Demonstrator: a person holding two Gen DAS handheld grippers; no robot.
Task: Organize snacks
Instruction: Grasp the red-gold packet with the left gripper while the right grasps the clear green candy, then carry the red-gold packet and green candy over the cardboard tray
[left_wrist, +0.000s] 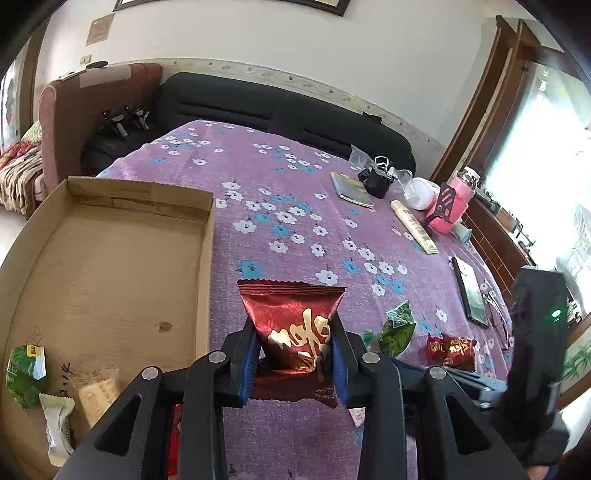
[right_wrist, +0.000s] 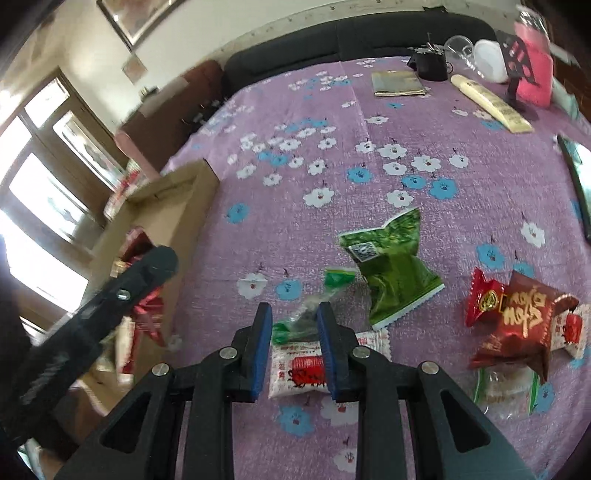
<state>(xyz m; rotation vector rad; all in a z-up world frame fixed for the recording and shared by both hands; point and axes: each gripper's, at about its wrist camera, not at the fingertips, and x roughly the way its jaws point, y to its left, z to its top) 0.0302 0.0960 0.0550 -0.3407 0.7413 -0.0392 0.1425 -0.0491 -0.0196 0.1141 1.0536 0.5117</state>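
My left gripper (left_wrist: 293, 345) is shut on a dark red snack packet (left_wrist: 295, 325) and holds it above the purple flowered tablecloth (left_wrist: 280, 192), just right of the cardboard tray (left_wrist: 110, 266). The tray holds a green packet (left_wrist: 24, 369), a white packet (left_wrist: 57, 421) and a beige biscuit packet (left_wrist: 98, 391) at its near left. My right gripper (right_wrist: 293, 343) is open over a white and red packet (right_wrist: 299, 369) and a clear green-ended packet (right_wrist: 314, 306). A green packet (right_wrist: 395, 269) and red packets (right_wrist: 517, 317) lie to its right.
At the table's far right stand a pink jar (left_wrist: 456, 201), a white bowl (left_wrist: 421, 194), a black box (left_wrist: 376, 181), a booklet (left_wrist: 352, 190), a cream tube (left_wrist: 413, 225) and a dark phone (left_wrist: 471, 291). A black sofa (left_wrist: 258, 99) runs behind the table.
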